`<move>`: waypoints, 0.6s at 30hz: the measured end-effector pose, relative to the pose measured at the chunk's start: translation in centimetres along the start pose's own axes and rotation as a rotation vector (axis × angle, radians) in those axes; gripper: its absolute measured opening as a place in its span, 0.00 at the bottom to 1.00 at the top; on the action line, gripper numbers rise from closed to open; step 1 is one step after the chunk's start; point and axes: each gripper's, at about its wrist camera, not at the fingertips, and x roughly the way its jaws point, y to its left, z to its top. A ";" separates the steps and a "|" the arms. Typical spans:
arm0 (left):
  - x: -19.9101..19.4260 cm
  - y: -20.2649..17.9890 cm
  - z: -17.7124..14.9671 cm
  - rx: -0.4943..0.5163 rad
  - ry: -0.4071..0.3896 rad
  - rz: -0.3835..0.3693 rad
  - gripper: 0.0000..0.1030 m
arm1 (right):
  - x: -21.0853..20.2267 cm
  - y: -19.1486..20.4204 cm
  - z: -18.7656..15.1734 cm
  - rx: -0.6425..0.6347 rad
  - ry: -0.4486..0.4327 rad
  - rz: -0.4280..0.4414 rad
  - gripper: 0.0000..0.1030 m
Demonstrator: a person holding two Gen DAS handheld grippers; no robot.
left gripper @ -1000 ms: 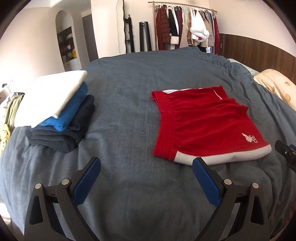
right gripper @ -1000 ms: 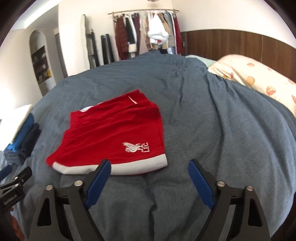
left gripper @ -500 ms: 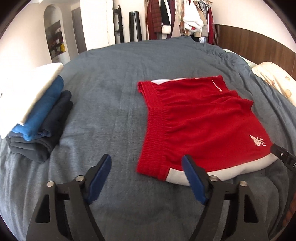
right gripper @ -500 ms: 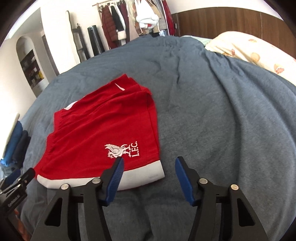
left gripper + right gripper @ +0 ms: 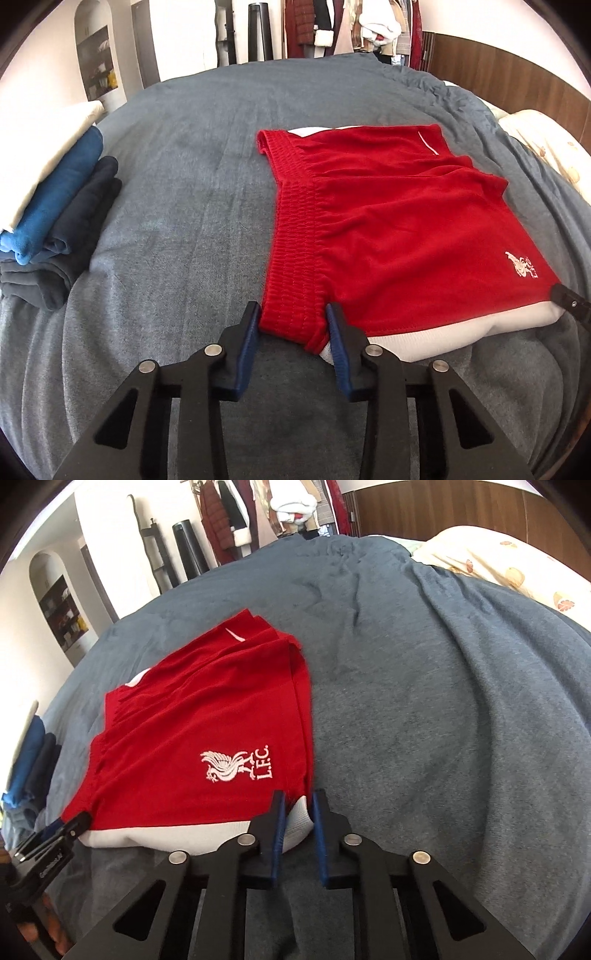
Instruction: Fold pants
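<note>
- We see the red shorts point(image 5: 391, 229) lying flat on the grey blanket point(image 5: 192, 184), centre-right of the left view.
- Our left gripper point(image 5: 293, 325) has just been closing and pinches the near waistband corner.
- Our right gripper point(image 5: 297, 812) has just been closing and clamps the white hem corner.
- Folded clothes point(image 5: 55, 206) sit stacked at far left.

A home bedroom: a grey-covered bed point(image 5: 177, 192), a patterned pillow point(image 5: 491, 561), a clothes rack point(image 5: 343, 26).
</note>
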 end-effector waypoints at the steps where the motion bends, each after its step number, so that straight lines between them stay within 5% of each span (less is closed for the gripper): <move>1: -0.2 0.0 -0.1 0.003 -0.001 0.000 0.33 | -0.3 0.0 0.0 -0.002 -0.006 -0.001 0.11; 8: -2.1 -0.3 -0.4 0.006 -0.024 -0.012 0.33 | -3.0 0.2 -0.3 -0.021 -0.031 -0.017 0.08; 18: -3.4 0.0 -1.7 0.004 -0.002 -0.014 0.32 | -3.9 -0.5 -2.1 -0.017 0.044 -0.022 0.08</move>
